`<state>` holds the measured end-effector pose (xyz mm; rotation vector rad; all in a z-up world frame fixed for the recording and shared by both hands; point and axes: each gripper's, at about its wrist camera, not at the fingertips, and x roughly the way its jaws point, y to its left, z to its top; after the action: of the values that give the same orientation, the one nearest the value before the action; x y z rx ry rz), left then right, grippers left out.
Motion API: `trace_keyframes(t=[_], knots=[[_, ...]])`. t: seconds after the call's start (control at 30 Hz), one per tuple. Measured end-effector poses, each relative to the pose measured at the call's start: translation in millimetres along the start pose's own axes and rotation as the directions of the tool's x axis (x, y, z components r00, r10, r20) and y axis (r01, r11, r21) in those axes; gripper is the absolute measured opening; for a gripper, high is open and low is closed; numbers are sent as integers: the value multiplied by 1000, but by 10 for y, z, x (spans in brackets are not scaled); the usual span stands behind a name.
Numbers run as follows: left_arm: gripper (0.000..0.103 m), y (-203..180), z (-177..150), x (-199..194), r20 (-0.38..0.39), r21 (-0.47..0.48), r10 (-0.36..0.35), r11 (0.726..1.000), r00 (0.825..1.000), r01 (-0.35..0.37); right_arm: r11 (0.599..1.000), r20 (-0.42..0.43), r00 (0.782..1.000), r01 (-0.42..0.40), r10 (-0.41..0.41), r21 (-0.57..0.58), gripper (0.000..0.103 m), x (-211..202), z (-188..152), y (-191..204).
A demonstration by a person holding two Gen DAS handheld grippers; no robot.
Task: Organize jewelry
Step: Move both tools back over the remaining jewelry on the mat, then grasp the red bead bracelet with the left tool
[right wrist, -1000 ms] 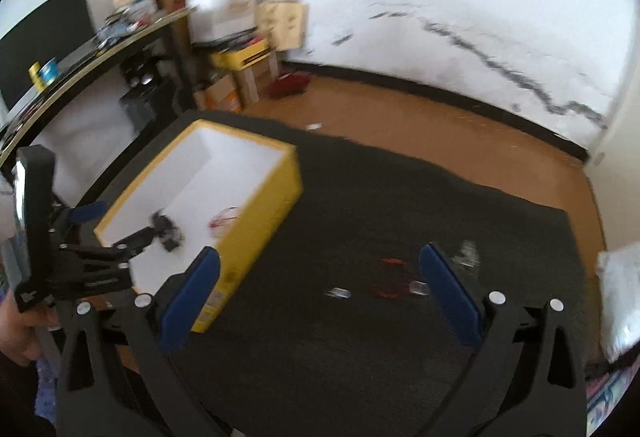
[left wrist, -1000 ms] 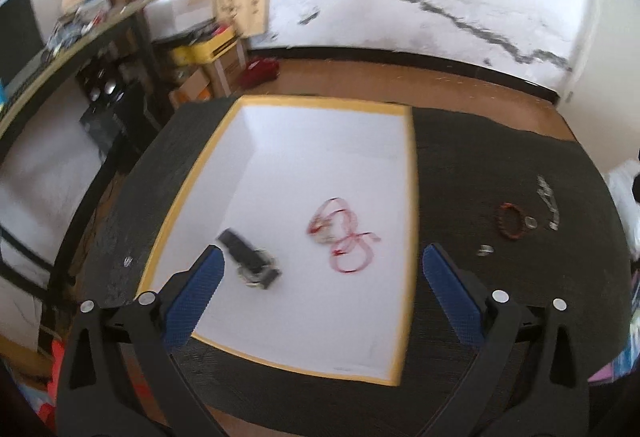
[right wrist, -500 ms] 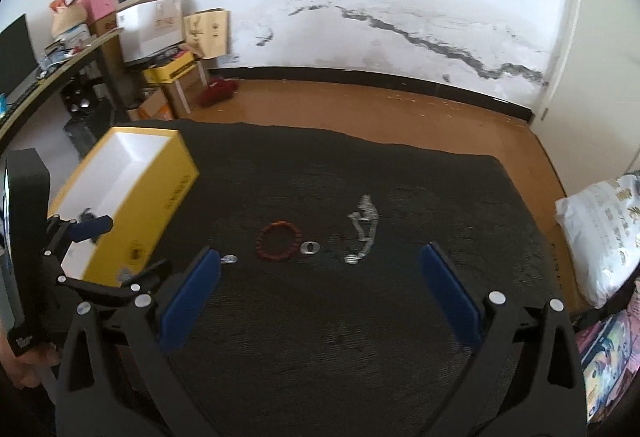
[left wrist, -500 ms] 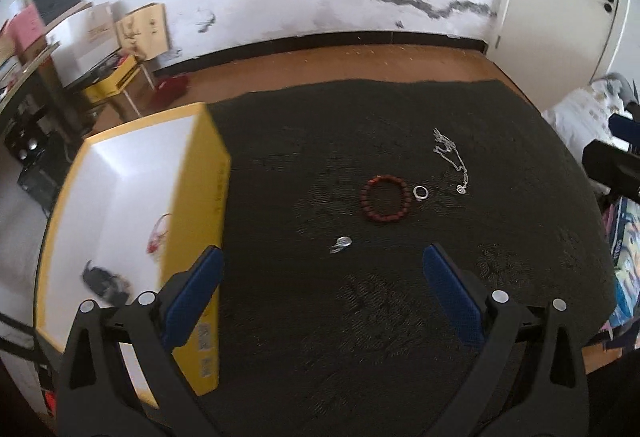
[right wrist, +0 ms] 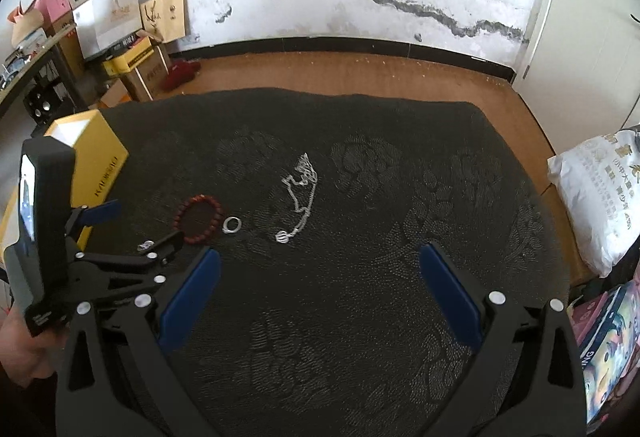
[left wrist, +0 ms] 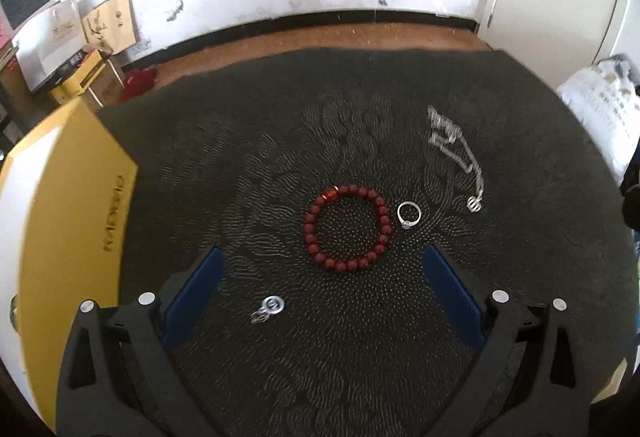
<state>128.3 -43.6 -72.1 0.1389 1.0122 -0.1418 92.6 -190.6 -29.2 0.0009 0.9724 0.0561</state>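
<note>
A: Where do your hand-held grippers stand?

B: Your left hand-held gripper [left wrist: 322,283] hangs over the dark patterned cloth on the desk [left wrist: 360,357], its blue fingers [left wrist: 192,293] spread wide and holding nothing. Your right hand-held gripper [right wrist: 320,287] is spread just as wide and also empty, above a bare part of the cloth.

A: And the jewelry?

B: The red bead bracelet [left wrist: 347,227] lies flat just ahead of your left fingertips, between their lines. The silver ring [left wrist: 409,215] sits just beside it on the right, apart from the beads. The silver chain necklace [left wrist: 456,153] lies farther right, its round pendant nearest the ring. A small silver charm [left wrist: 270,307] rests between your left fingers, close to the left one.

A: The box?

B: The yellow box [left wrist: 76,237] stands at the left edge of the desk, its white inside barely in view. From your right wrist you see your left hand-held gripper reaching in beside the bracelet.
</note>
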Motion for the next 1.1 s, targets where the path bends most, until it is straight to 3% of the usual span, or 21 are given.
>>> trace_keyframes(t=[0.3,0.73,0.97,1.03,1.1], knots=[[97,-79,30,166,-6,15,11,1000,1000,-11,999,-32,999,-20,19,-29,96,200,2,112],[97,-27,-40,463,-72,36,-25,999,997,28,1000,-35,999,5,-4,10,97,227,-16,-94],[96,-12,72,547,-22,6,-33,999,999,33,1000,-52,999,4,-4,-2,97,342,-27,-99],[88,-7,67,529,-21,16,-40,999,999,40,1000,-56,998,6,-6,0,97,371,-32,-104],[66,-21,57,475,-7,41,-50,998,999,50,1000,-59,998,10,-10,6,97,396,-23,-130]])
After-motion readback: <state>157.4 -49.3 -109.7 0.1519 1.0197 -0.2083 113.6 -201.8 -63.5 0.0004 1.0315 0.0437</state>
